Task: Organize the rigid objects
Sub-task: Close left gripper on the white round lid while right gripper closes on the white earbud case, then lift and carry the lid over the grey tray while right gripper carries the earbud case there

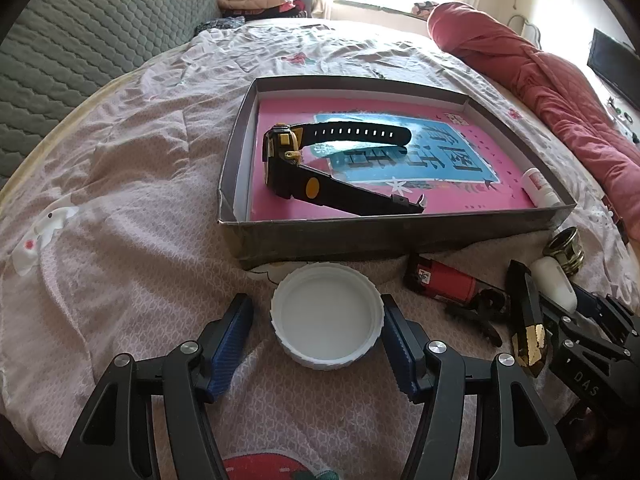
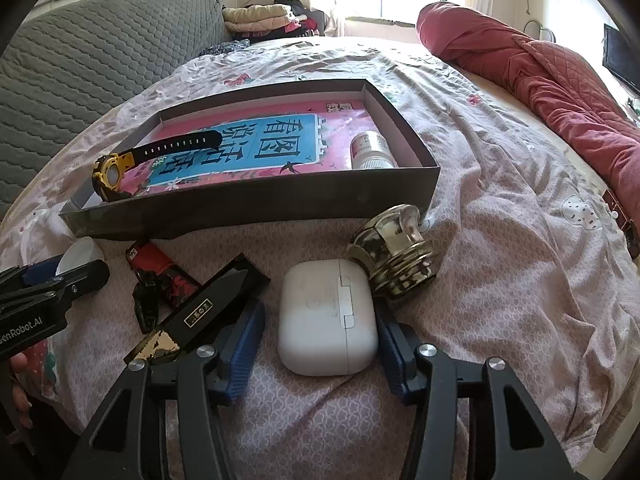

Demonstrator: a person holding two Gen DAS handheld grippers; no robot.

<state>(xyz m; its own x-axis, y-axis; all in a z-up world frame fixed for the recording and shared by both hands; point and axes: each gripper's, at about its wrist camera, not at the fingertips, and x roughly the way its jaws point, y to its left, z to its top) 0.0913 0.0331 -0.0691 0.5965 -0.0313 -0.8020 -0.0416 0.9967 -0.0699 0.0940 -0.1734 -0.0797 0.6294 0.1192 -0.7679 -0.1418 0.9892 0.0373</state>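
A dark cardboard box (image 1: 360, 236) (image 2: 248, 204) on the bed holds a pink book, a black-and-yellow watch (image 1: 288, 160) (image 2: 110, 172) and a small white bottle (image 1: 540, 190) (image 2: 370, 152). My left gripper (image 1: 320, 332) is open, its fingers on either side of a white jar lid (image 1: 326, 320) lying open side up in front of the box. My right gripper (image 2: 320, 336) is open around a white earbuds case (image 2: 326, 316), its right finger touching the case's side.
In front of the box lie a red lighter-like item (image 1: 444, 280) (image 2: 160, 264), a black-and-gold long box (image 1: 528, 320) (image 2: 208, 308), a black clip (image 1: 480, 312) and a brass knob (image 2: 396, 248) (image 1: 566, 250). A red quilt (image 2: 540, 80) lies at the right. A grey headboard stands at the left.
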